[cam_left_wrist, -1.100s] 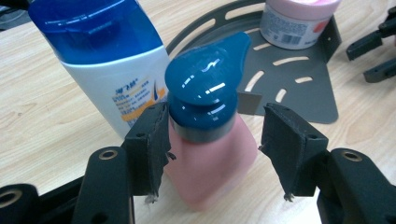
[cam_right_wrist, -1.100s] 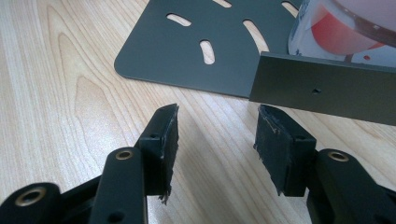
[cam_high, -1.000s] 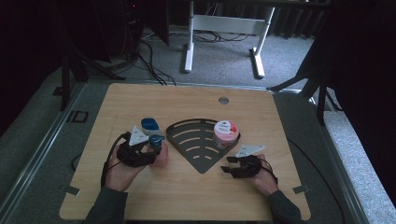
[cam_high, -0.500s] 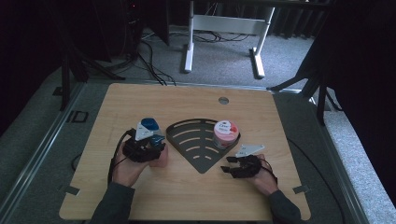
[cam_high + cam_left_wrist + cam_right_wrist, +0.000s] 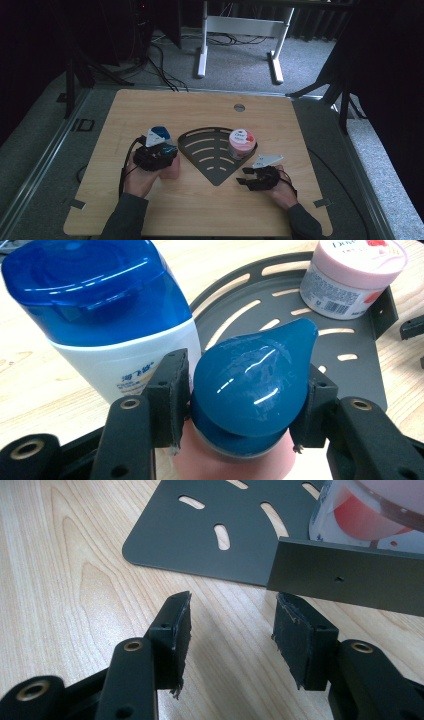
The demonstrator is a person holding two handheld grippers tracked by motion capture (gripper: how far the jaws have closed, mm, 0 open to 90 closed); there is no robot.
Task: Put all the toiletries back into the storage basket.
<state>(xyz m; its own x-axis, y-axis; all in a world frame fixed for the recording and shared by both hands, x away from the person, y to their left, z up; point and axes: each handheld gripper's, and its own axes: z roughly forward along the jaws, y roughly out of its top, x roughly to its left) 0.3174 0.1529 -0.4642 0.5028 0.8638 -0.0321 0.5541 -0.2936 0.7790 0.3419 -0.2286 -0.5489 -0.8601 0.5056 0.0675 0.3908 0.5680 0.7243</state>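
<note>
Pink bottle (image 5: 235,460) with a teal teardrop cap (image 5: 252,380), upright on the counter (image 5: 150,210), just left of the dark fan-shaped rack (image 5: 212,150) and touching or nearly touching the white bottle (image 5: 127,365) with the blue lid. Clamped at the cap by the left claw (image 5: 242,405): jaws about half spread, just drawn in, both pads against the cap's sides. Seen from above, left claw (image 5: 156,156) right at the rack's left edge, gripped by a hand coming up from the near side.

On the rack, near its right corner, a pink-lidded cream jar (image 5: 240,142), well apart from the pink bottle.

Right claw (image 5: 232,630) just off the rack's near right edge, low over the bare counter, jaws about half spread with nothing between them; right-hand pad close under the rack's upright side wall (image 5: 350,582), whether touching it cannot be told. From above, right claw (image 5: 244,176) pointing toward the rack's lower tip.
</note>
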